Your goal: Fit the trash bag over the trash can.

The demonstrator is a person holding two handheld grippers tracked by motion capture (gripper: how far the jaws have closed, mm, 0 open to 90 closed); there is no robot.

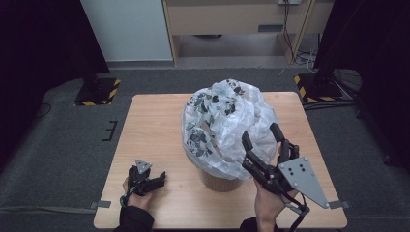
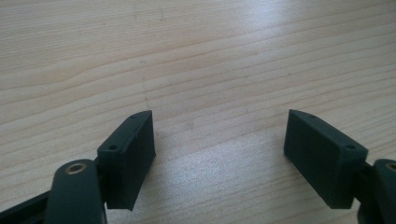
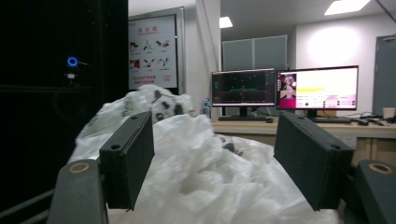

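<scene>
**Bag draped over the bin, both grippers free**

The wooden table [image 1: 145, 121] carries one big item – a white plastic bag [image 1: 227, 125] with a dark leaf print, billowing over a small brown bin [image 1: 220, 182] near the front middle of the tabletop. The film looks light, soft and slippery; it will likely crumple and slide rather than hold shape, so a pinch on a bunched fold or the hem near the bin's rim seems the surest hold.

The right gripper [image 1: 263, 135] stands just beside the bag's right flank, jaws apart with nothing pressed between them – bag film lies beyond them. The left gripper [image 1: 157, 179] rests low over bare wood at the front left, well apart from the bag, jaws spread and empty.
</scene>
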